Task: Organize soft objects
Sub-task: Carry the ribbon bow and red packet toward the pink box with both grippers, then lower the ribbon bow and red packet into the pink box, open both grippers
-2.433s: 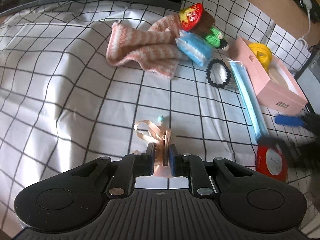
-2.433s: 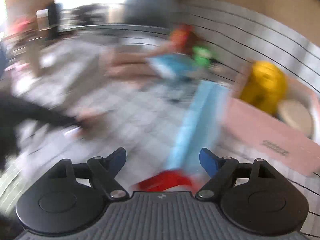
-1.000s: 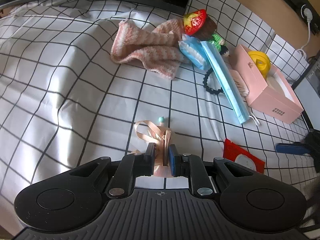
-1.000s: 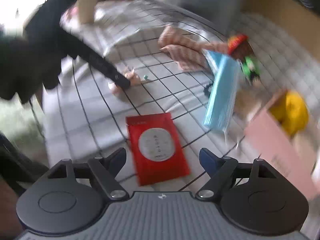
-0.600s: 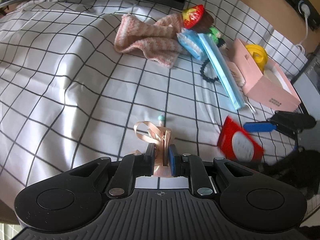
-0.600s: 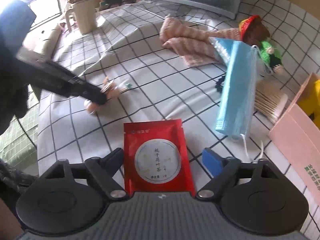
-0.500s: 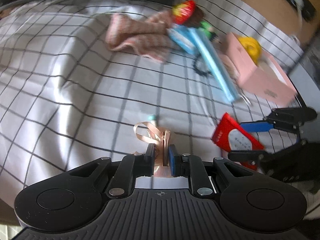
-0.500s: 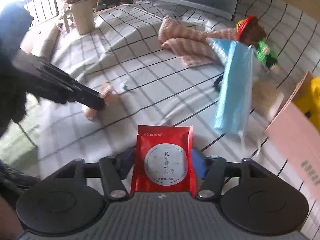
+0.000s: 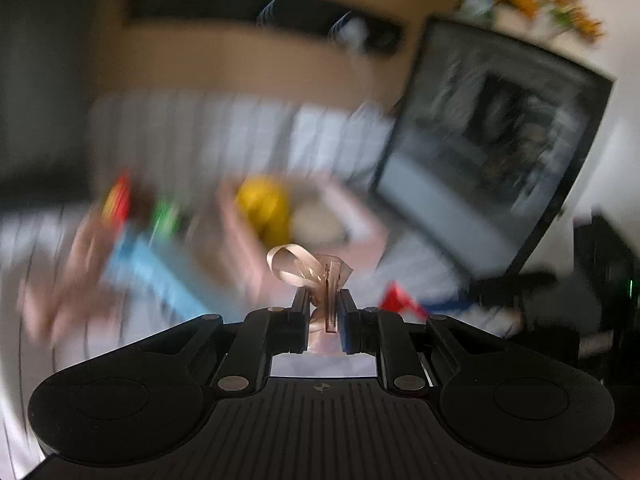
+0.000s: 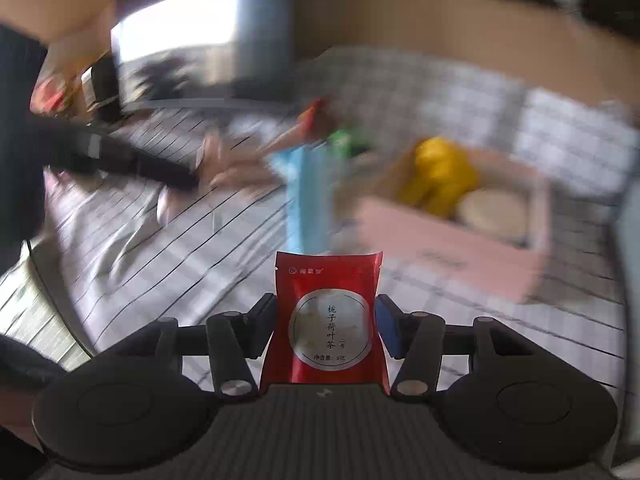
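My left gripper [image 9: 325, 300] is shut on a peach ribbon bow hair clip [image 9: 316, 270] and holds it in the air, pointed toward the pink box [image 9: 244, 236]. My right gripper [image 10: 326, 312] is shut on a red tea sachet [image 10: 326, 320] and holds it upright above the checked bedsheet [image 10: 192, 264]. The pink box [image 10: 452, 240] lies ahead to the right, with a yellow object [image 10: 438, 176] and a round cream item [image 10: 494, 208] inside. Both views are motion-blurred.
A blue face-mask pack [image 10: 306, 200], a knitted doll [image 10: 340, 136] and a pink striped towel [image 10: 240, 168] lie blurred behind the sachet. A dark monitor [image 9: 492, 152] stands right of the box. The left gripper's arm [image 10: 120, 156] reaches in from the left.
Both grippers have lifted off the bed and swung toward the pink box. My right gripper closed on the red tea sachet and raised it. The left still holds the bow clip.
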`<state>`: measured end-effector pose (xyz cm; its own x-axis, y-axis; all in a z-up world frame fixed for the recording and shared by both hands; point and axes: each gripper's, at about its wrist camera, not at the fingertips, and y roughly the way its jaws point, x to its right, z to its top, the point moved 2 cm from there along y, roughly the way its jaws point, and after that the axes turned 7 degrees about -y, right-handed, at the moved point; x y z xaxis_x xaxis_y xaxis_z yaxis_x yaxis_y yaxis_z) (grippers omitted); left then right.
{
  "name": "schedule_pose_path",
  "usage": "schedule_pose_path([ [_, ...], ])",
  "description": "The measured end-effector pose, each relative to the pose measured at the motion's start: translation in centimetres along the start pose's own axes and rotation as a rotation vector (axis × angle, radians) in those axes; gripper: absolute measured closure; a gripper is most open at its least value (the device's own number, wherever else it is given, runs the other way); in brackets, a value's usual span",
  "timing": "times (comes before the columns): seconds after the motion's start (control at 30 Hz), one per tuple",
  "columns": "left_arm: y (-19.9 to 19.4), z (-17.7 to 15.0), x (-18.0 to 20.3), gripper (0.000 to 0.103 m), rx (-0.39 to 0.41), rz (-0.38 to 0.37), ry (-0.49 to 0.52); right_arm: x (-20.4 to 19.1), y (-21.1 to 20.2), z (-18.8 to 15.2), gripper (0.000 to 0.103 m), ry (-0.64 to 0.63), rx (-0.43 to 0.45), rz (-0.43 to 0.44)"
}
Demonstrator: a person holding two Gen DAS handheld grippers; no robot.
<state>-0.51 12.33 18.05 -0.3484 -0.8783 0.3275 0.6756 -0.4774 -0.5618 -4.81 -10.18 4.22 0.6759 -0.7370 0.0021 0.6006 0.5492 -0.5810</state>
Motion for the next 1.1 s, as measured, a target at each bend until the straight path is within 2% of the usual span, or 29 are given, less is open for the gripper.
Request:
schedule_pose_path([
  [0.1, 2.9, 4.8, 1.3, 0.084, 0.065, -0.004, 0.064, 1.3, -2.1, -0.5, 0.049, 0.059, 0.042, -0.089],
  [0.2, 8.2, 8.1, 1.2, 0.083, 0.06, -0.008, 0.033, 2.1, -2.9, -1.4, 0.049, 0.106, 0.059, -0.15],
  [0.3, 12.3, 8.8, 0.1, 0.082, 0.054, 0.025, 0.008, 2.5, -3.9, -2.4, 0.049, 0.133, 0.069, -0.218],
  [0.4, 13.4, 8.2, -2.0, 0.082, 0.04, 0.05, -0.098, 2.9, -4.7, -3.4, 0.049, 0.175, 0.08, -0.272],
  [0.5, 12.6, 6.3, -3.6, 0.082, 0.003, 0.06, -0.189, 4.2, -4.9, -3.9, 0.049, 0.221, 0.078, -0.32],
  [0.6, 11.0, 2.4, -4.0, 0.082, -0.054, 0.063, -0.243, 5.4, -4.5, -3.3, 0.049, 0.237, 0.082, -0.335],
  [0.7, 9.3, -2.3, -4.6, 0.082, -0.118, 0.073, -0.309, 6.6, -4.0, -0.6, 0.049, 0.199, 0.118, -0.346],
  [0.8, 8.6, -6.5, -5.5, 0.082, -0.185, 0.082, -0.366, 8.7, -3.2, 4.1, 0.048, 0.168, 0.203, -0.341],
  [0.83, 8.7, -7.6, -6.1, 0.082, -0.202, 0.1, -0.39, 9.7, -2.5, 5.9, 0.046, 0.164, 0.228, -0.342],
  [0.9, 8.2, -9.4, -7.1, 0.082, -0.227, 0.157, -0.441, 11.8, -0.8, 9.2, 0.032, 0.186, 0.267, -0.328],
  [1.0, 7.4, -10.8, -9.0, 0.083, -0.231, 0.239, -0.502, 14.2, 1.7, 12.5, 0.031, 0.209, 0.236, -0.295],
  [1.1, 6.4, -11.4, -10.9, 0.083, -0.192, 0.286, -0.575, 14.4, 2.6, 12.7, 0.031, 0.187, 0.211, -0.31],
])
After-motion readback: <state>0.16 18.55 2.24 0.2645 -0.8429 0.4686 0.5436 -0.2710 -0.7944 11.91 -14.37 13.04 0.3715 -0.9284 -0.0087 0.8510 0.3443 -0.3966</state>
